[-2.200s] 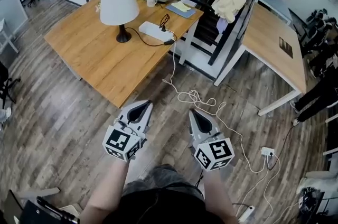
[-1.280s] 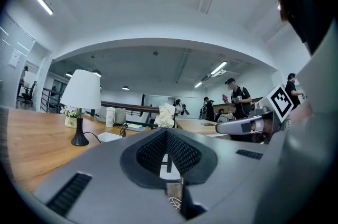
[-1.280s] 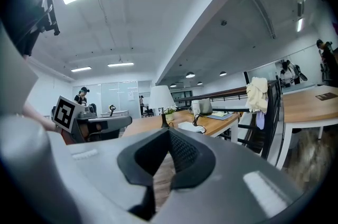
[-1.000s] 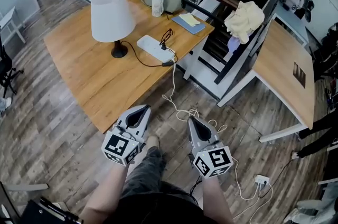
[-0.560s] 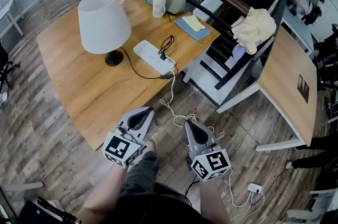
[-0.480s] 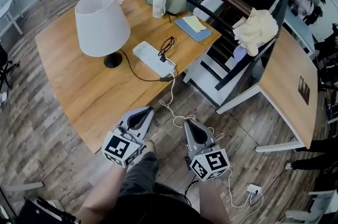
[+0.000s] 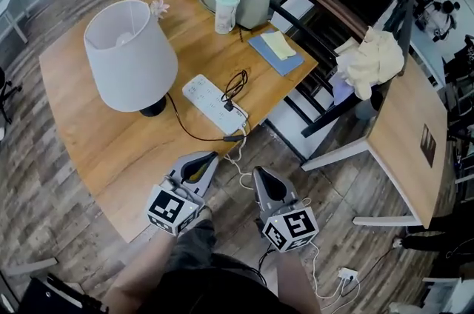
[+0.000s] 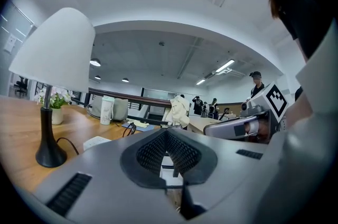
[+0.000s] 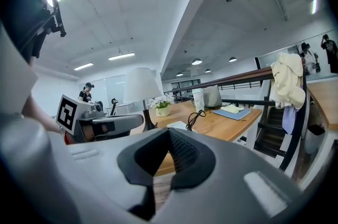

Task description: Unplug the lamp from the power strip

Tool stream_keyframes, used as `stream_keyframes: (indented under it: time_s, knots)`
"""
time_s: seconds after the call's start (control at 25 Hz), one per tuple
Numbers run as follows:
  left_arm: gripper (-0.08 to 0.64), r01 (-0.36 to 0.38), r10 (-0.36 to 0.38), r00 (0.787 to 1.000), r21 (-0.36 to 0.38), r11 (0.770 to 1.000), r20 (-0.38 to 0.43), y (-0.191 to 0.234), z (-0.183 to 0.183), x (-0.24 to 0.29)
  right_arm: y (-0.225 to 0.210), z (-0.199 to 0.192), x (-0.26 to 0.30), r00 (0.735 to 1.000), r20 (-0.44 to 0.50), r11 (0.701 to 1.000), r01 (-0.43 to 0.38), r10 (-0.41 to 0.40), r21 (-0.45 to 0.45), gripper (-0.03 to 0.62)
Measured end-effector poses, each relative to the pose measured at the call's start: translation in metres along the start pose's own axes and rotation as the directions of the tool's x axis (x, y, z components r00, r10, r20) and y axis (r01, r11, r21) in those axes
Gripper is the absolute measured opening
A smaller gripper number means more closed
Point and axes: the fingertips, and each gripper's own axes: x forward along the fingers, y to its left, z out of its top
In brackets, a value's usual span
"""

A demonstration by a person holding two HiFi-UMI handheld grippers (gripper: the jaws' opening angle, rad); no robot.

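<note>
Lamp stands well beyond the left tool.

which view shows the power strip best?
Head view: the whole power strip shows from above, unobstructed. Left gripper view catches only an edge-on end; right gripper view, a low white sliver under the coiled cable.

The lampshade hides most of the lamp's base.

On the table, the power strip lies near the front edge. The lamp stands just left of the power strip. The cup stands behind the strip, and the notebook lies behind it to the right.
</note>
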Motion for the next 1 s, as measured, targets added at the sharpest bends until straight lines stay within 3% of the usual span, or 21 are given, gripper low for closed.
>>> stream_keyframes:
  time_s: [0.24, 0.52, 0.8, 1.0]
  knots:
    - [-0.003, 0.015, -0.015, 1.000, -0.002, 1.000, -0.009, 0.022, -0.002, 0.022, -0.022, 0.005, 0.028, 1.000, -0.007, 1.000, 0.020, -0.020, 0.004, 0.008]
    - [-0.003, -0.034, 0.034, 0.999, -0.041, 0.999, -0.003, 0.043, -0.007, 0.026, -0.036, 0.000, 0.046, 0.999, -0.050, 1.000, 0.007, -0.006, 0.017, 0.008]
    - [-0.003, -0.131, 0.132, 0.991, -0.099, 0.986, 0.005, 0.065, -0.010, 0.028, -0.037, 0.002, 0.082, 0.990, -0.097, 0.994, -0.105, 0.103, -0.013, 0.008]
    - [-0.003, -0.220, 0.223, 0.975, -0.118, 0.968, 0.007, 0.072, -0.009, 0.038, -0.042, 0.006, 0.110, 0.964, -0.154, 0.974, -0.224, 0.216, -0.038, 0.008]
